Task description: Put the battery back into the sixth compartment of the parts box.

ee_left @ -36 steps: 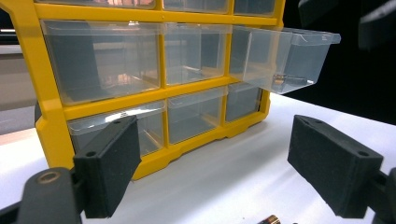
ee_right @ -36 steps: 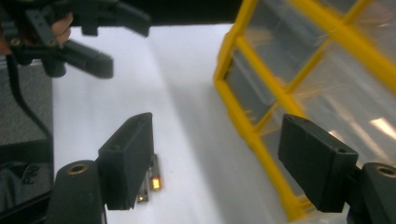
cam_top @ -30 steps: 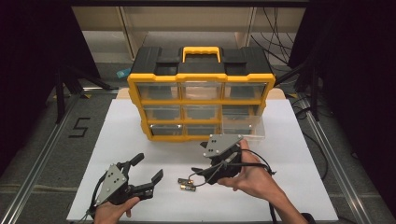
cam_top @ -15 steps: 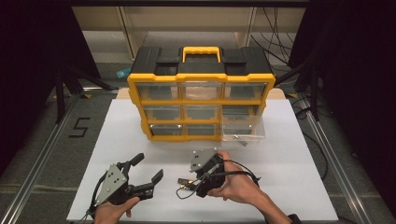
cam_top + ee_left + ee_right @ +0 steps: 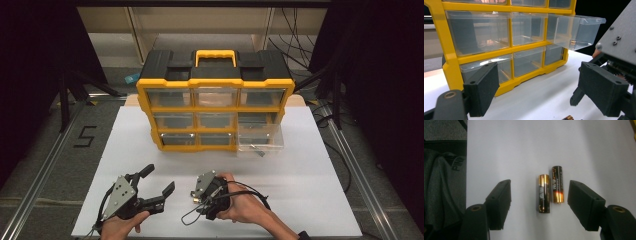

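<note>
Two black-and-copper AA batteries, one (image 5: 544, 193) slightly nearer than the other (image 5: 557, 184), lie side by side on the white table top (image 5: 531, 147). My right gripper (image 5: 540, 192) hangs over them, open, one jaw on each side and neither pad touching; its jaws have just been closing. In the high view the right gripper (image 5: 199, 196) is at the table's front middle, held by a hand. My left gripper (image 5: 160, 179) rests at the front left, open and empty. In the left gripper view its jaws (image 5: 541, 87) face the yellow drawer cabinet (image 5: 451, 67).
The yellow and black drawer cabinet (image 5: 215, 82) stands at the table's middle back. Its lower right clear drawer (image 5: 260, 137) is pulled out, with a small item inside (image 5: 255, 146). A metal rail (image 5: 45, 165) runs along the table's left side. Dark fabric (image 5: 444, 185) lies beyond the table edge.
The right gripper has come down and to the left onto the spot where the batteries lie, and its jaws have narrowed. The left gripper has stayed put.
</note>
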The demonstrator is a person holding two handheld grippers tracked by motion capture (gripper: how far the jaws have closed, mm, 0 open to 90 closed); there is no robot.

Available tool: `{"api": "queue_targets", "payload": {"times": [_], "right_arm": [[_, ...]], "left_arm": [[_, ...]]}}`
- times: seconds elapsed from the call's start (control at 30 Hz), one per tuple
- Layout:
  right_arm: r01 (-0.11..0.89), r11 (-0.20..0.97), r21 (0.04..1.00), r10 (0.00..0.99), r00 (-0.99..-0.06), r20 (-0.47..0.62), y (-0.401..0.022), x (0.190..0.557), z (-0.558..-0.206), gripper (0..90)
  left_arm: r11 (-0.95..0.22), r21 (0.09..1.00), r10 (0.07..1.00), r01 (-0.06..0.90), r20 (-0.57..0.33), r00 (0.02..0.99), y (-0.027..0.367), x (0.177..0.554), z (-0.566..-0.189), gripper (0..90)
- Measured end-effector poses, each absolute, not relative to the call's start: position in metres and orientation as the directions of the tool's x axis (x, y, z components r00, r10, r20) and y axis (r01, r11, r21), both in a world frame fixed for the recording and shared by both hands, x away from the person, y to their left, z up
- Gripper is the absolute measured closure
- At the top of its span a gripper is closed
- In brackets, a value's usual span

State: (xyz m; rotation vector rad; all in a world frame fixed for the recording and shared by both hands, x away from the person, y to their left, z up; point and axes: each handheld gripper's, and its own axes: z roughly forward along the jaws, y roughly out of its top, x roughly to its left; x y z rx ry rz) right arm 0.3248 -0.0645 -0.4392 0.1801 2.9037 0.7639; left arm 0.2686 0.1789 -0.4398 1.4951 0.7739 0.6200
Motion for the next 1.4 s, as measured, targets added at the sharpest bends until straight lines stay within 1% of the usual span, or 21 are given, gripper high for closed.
{"api": "queue_targets", "payload": {"times": [0.17, 0.27, 0.47, 0.57, 0.7, 0.73, 0.77, 0.8, 0.83, 0.97, 1.23, 1.33, 1.4], "right_arm": [[0.076, 0.874, 0.48, 0.142, -0.985, -0.102, -0.061, 0.326, -0.445, 44.3], [0.094, 0.884, 0.458, 0.154, -0.983, -0.097, -0.06, 0.326, -0.448, 47.6], [0.094, 0.892, 0.443, 0.151, -0.984, -0.096, -0.057, 0.329, -0.454, 54.6], [0.117, 0.9, 0.421, 0.169, -0.982, -0.088, -0.056, 0.329, -0.456, 59.4], [0.114, 0.908, 0.403, 0.166, -0.982, -0.096, -0.054, 0.33, -0.46, 65.2], [0.134, 0.911, 0.39, 0.182, -0.979, -0.089, -0.054, 0.329, -0.46, 66.8], [0.124, 0.911, 0.393, 0.171, -0.981, -0.088, -0.053, 0.329, -0.462, 69.7], [0.124, 0.911, 0.393, 0.171, -0.981, -0.088, -0.053, 0.329, -0.462, 69.7], [0.112, 0.916, 0.385, 0.155, -0.985, -0.082, -0.053, 0.33, -0.465, 72.6], [0.114, 0.917, 0.383, 0.151, -0.986, -0.068, -0.053, 0.329, -0.465, 76.1], [0.136, 0.919, 0.371, 0.173, -0.982, -0.069, -0.052, 0.327, -0.463, 76.7], [0.13, 0.913, 0.386, 0.172, -0.982, -0.074, -0.053, 0.327, -0.46, 76.7], [0.126, 0.906, 0.405, 0.175, -0.981, -0.086, -0.056, 0.329, -0.45, 76.7]], "left_arm": [[0.005, 0.995, 0.777, 0.102, -0.069, 0.626, 0.179, 0.269, -0.44, 16.5], [0.006, 0.995, 0.776, 0.102, -0.069, 0.627, 0.179, 0.269, -0.44, 16.6], [0.006, 0.995, 0.776, 0.102, -0.069, 0.627, 0.179, 0.269, -0.44, 16.5], [0.009, 0.995, 0.774, 0.1, -0.07, 0.629, 0.179, 0.269, -0.44, 16.5], [0.007, 0.995, 0.774, 0.1, -0.069, 0.629, 0.179, 0.269, -0.44, 16.5], [0.006, 0.995, 0.774, 0.1, -0.068, 0.629, 0.179, 0.269, -0.44, 16.5], [0.006, 0.995, 0.774, 0.1, -0.068, 0.629, 0.179, 0.269, -0.44, 16.5], [0.006, 0.995, 0.774, 0.1, -0.068, 0.629, 0.179, 0.269, -0.44, 16.5], [0.006, 0.995, 0.774, 0.1, -0.068, 0.629, 0.179, 0.269, -0.44, 16.5], [0.006, 0.995, 0.774, 0.1, -0.068, 0.63, 0.179, 0.269, -0.44, 16.5], [0.007, 0.995, 0.774, 0.1, -0.068, 0.629, 0.179, 0.269, -0.44, 16.5], [0.007, 0.995, 0.774, 0.1, -0.068, 0.629, 0.179, 0.269, -0.44, 16.5], [0.008, 0.995, 0.774, 0.1, -0.069, 0.629, 0.179, 0.269, -0.44, 16.5]]}}
